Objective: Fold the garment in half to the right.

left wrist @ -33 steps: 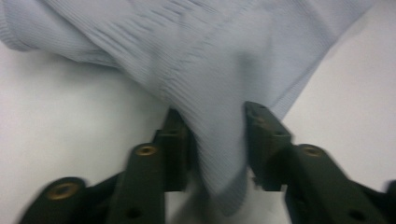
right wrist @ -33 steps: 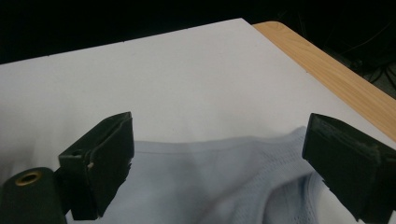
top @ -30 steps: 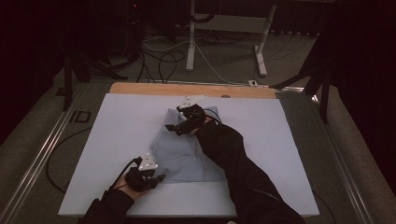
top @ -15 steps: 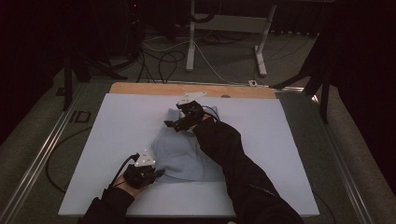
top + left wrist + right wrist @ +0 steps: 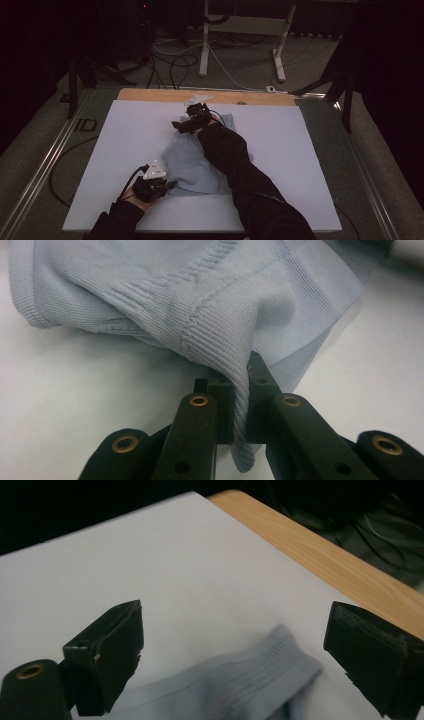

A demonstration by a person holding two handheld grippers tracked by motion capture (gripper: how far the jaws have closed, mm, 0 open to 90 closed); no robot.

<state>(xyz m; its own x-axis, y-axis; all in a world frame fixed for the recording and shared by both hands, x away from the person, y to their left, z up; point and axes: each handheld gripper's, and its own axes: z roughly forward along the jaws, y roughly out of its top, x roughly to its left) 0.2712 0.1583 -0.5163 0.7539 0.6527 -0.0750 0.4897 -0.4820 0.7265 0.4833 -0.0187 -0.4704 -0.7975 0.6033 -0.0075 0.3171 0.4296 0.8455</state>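
Since 1.0 s ago, reached farther toward 12 o'clock: right tongs (image 5: 176,125), spread above the far hem. Mid-table (image 5: 300,150), pale blue knit garment (image 5: 192,165): soft, light, likely stretchy; best taken by ribbed hems. Left tongs (image 5: 240,405) pinching ribbed edge at 7 o'clock.
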